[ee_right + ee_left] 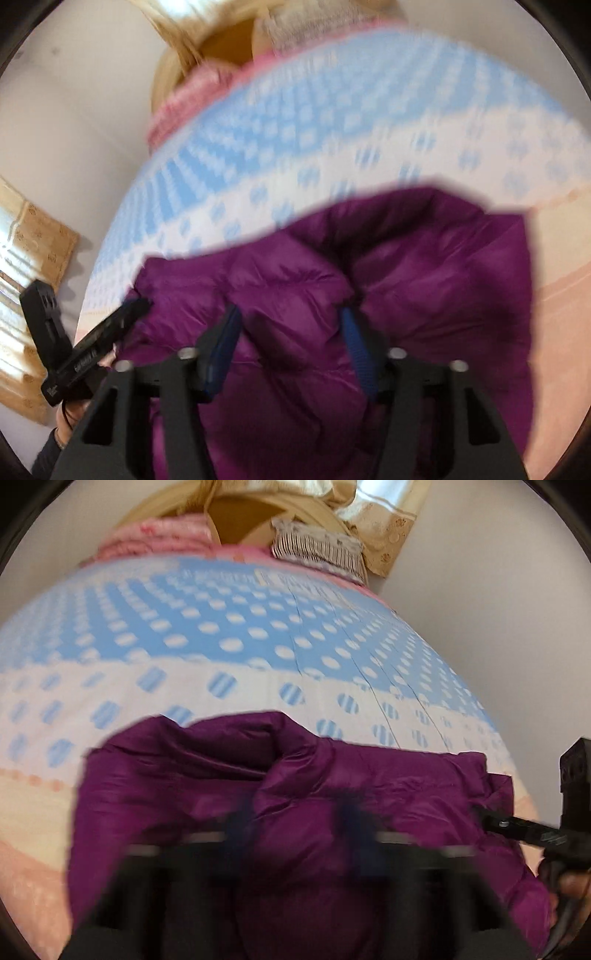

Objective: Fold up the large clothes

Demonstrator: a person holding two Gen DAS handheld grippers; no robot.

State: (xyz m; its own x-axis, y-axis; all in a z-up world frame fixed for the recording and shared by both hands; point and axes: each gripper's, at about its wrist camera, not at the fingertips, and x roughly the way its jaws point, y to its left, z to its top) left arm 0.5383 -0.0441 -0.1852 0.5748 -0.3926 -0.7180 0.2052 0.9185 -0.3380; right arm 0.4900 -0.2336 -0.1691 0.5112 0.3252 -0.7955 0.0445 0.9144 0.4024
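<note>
Left gripper [293, 823] and right gripper [288, 328] tilt downward side by side; right jaws pinching, left jaws blurred.

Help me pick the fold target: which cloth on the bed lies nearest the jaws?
The purple jacket, crumpled at the near end; the pink blanket and striped pillow lie at the far end.

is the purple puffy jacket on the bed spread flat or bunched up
Bunched up. The purple puffy jacket sits in a rumpled mound on the dotted blue and white bedcover, with deep creases and a thick roll along its far edge.
</note>
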